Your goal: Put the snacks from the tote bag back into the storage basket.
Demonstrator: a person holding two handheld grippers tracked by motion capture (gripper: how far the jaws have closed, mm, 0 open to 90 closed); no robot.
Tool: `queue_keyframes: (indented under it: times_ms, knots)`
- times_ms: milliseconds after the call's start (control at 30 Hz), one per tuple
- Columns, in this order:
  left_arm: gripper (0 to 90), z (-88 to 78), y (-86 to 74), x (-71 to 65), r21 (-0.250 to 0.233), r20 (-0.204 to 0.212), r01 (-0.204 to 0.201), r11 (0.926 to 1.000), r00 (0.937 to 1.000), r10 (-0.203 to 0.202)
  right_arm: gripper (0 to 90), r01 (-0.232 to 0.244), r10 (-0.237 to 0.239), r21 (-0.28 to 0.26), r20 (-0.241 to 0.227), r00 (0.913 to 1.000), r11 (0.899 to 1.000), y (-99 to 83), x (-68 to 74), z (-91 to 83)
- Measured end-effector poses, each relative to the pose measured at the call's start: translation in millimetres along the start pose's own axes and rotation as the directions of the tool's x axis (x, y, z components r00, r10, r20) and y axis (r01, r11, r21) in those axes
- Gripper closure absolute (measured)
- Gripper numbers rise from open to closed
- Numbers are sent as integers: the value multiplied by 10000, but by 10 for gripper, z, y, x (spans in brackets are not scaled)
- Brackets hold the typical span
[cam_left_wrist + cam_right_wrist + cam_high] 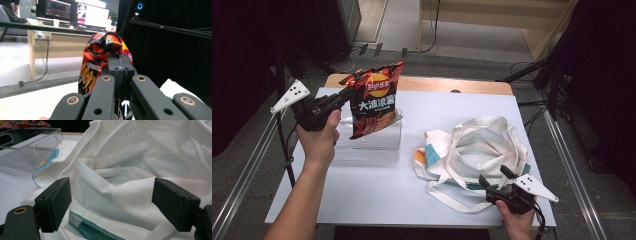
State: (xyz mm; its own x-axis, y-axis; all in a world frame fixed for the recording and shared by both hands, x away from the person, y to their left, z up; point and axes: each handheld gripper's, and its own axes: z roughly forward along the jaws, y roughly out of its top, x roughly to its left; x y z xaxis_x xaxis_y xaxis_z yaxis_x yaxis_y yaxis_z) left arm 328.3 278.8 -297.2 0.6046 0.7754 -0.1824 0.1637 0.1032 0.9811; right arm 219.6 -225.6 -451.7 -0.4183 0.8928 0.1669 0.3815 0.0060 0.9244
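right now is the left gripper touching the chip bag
Touching. In the left gripper view the left gripper has its jaws shut on the chip bag, pinching the crumpled top edge between them.

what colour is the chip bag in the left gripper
Red and orange with black, on the chip bag, clearest in the high view.

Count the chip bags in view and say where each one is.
1. The chip bag hangs above the clear plastic box at the table's left rear, pinched at its top edge by the shut left claw. The tote bag could hide others.
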Motion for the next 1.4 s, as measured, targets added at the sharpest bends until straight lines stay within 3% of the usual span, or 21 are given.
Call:
queue_keyframes:
  times_ms: [200, 367, 600, 700, 833, 933, 1100, 1167, 1300, 1400]
  knots:
    - [900, -12, -111, 141, 206, -247, 123, 9997, 9996, -118, 167, -39, 39, 20, 17, 10000, 10000, -5, 0, 5]
    - [900, 27, -267, 302, 451, -210, 143, 9989, 9997, -134, 168, -21, 21, 76, 5, 10000, 10000, -11, 9, 12]
    - [900, 85, -586, 498, 1122, -227, 691, 9913, 9975, -670, 173, -19, 18, 108, 55, 10000, 9999, -25, 7, 26]
    - [884, 48, -654, 514, 1249, -630, 969, 9874, 9940, -896, 175, -20, 20, 107, 68, 10000, 9999, -29, 9, 27]
    - [656, 28, -757, 460, 1833, -1211, 1273, 9748, 9870, -1061, 175, -52, 52, 160, 54, 10000, 9999, -31, 14, 27]
    - [566, 5, -858, 380, 2290, -1417, 1220, 9658, 9857, -910, 176, -40, 40, 180, 40, 10000, 9998, -33, 16, 32]
    - [467, -4, -1023, 251, 3036, -2315, 1369, 9429, 9706, -664, 176, -29, 28, 230, 55, 10000, 9997, -36, 31, 43]
    - [526, -17, -1073, 219, 3111, -2567, 1255, 9421, 9655, -438, 177, 20, -21, 244, 67, 10000, 9997, -37, 36, 48]
    - [750, -48, -1089, 243, 3075, -2797, 1264, 9431, 9594, -374, 179, -2, -1, 271, 86, 10000, 9996, -38, 45, 46]
    - [865, -51, -1056, 295, 3303, -2778, 1276, 9352, 9601, -328, 182, 7, -10, 288, 114, 9999, 9996, -40, 36, 46]
